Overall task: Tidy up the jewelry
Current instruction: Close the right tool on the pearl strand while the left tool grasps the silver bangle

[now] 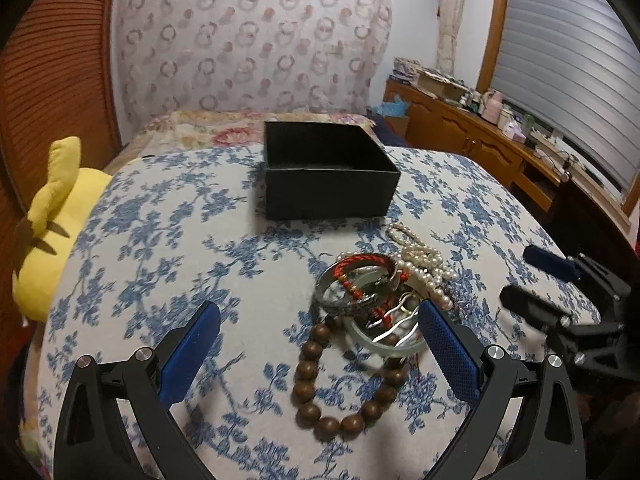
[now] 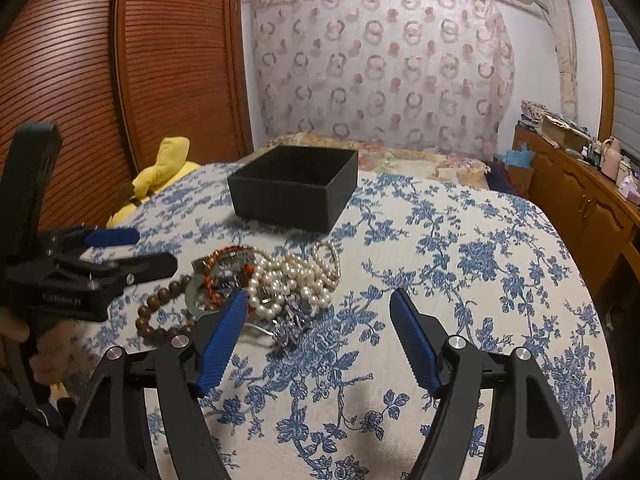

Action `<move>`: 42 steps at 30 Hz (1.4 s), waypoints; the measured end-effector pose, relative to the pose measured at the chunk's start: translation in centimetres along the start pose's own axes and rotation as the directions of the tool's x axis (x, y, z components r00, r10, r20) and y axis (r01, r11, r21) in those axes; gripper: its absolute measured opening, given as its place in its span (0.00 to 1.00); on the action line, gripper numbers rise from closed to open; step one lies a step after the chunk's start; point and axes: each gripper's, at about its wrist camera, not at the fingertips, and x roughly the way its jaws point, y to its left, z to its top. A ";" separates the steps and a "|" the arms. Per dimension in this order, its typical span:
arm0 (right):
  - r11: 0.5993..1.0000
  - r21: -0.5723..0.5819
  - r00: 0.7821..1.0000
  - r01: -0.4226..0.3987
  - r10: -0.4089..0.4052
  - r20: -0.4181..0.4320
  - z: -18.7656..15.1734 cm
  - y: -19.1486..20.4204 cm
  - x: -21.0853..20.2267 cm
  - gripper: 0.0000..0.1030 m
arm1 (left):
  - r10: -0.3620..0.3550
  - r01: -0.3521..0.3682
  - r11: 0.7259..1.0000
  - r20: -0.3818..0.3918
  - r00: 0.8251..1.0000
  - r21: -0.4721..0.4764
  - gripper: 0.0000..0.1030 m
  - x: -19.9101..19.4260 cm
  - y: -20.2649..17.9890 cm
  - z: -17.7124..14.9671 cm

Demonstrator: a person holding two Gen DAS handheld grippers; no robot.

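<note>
A pile of jewelry lies on the blue-flowered bed cover: a brown wooden bead bracelet (image 1: 340, 380), a red cord bracelet on metal bangles (image 1: 360, 280), a pale green bangle (image 1: 384, 340) and a white pearl necklace (image 1: 424, 264). An open, empty black box (image 1: 326, 168) stands behind the pile. My left gripper (image 1: 318, 312) is open, low over the beads and bangles. My right gripper (image 2: 316, 300) is open, just right of the pearls (image 2: 296, 276); the box (image 2: 294, 186) is farther back. Each gripper shows in the other's view, the right (image 1: 524, 272) and the left (image 2: 140, 250).
A yellow plush toy (image 1: 56, 224) lies at the bed's left edge beside a wooden louvred wardrobe (image 2: 120, 80). A patterned headboard (image 1: 256, 40) stands behind the bed. A wooden sideboard (image 1: 472, 136) with clutter runs along the right under a shuttered window.
</note>
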 end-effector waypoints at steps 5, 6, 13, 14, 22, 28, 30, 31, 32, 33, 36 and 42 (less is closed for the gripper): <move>1.000 -0.004 1.000 0.004 -0.004 -0.021 -0.5 0.0 0.5 0.74 | -0.062 0.062 0.998 -0.043 0.997 -0.012 0.89 1.7 -0.1 1.2; 1.000 -0.005 1.000 0.004 -0.004 -0.023 -0.6 0.1 0.6 0.74 | -0.077 0.076 0.997 -0.056 0.995 -0.022 0.87 2.1 -0.1 1.4; 1.000 -0.013 1.000 -0.010 0.009 -0.026 -0.5 0.4 0.7 0.74 | -0.146 0.138 0.988 -0.119 0.982 -0.073 0.78 4.5 0.1 2.2; 1.000 -0.014 1.000 -0.012 0.011 -0.026 -0.5 0.5 0.6 0.74 | -0.151 0.141 0.987 -0.128 0.980 -0.081 0.77 4.8 0.1 2.2; 1.000 -0.016 1.000 -0.012 0.012 -0.024 -0.5 0.5 0.7 0.74 | -0.188 0.171 0.979 -0.158 0.969 -0.114 0.60 6.2 0.5 2.4; 1.000 -0.017 1.000 -0.017 0.017 -0.026 -0.5 0.5 0.7 0.74 | -0.188 0.172 0.978 -0.137 0.973 -0.121 0.56 5.7 1.1 2.4; 1.000 -0.021 0.999 -0.020 0.019 -0.028 -0.5 0.7 0.8 0.74 | -0.178 0.164 0.979 -0.109 0.978 -0.125 0.56 4.8 1.5 2.5; 1.000 -0.022 0.999 -0.022 0.022 -0.030 -0.4 0.7 0.8 0.74 | -0.174 0.162 0.979 -0.099 0.980 -0.124 0.56 4.5 1.6 2.6; 0.999 -0.024 0.999 -0.030 0.029 -0.033 -0.3 0.7 0.9 0.74 | -0.166 0.155 0.981 -0.088 0.982 -0.120 0.56 4.1 1.7 2.7; 0.999 -0.027 0.999 -0.035 0.034 -0.034 -0.2 0.8 0.9 0.74 | -0.153 0.144 0.983 -0.074 0.985 -0.113 0.56 3.5 1.9 2.8; 0.998 -0.045 0.998 -0.054 0.052 -0.040 0.3 1.1 1.1 0.67 | -0.124 0.119 0.987 -0.045 0.991 -0.104 0.56 2.2 2.3 2.9; 0.992 -0.085 0.993 -0.096 0.088 -0.084 1.3 2.1 2.2 0.46 | -0.095 0.093 0.990 -0.016 0.995 -0.104 0.56 0.7 3.0 2.5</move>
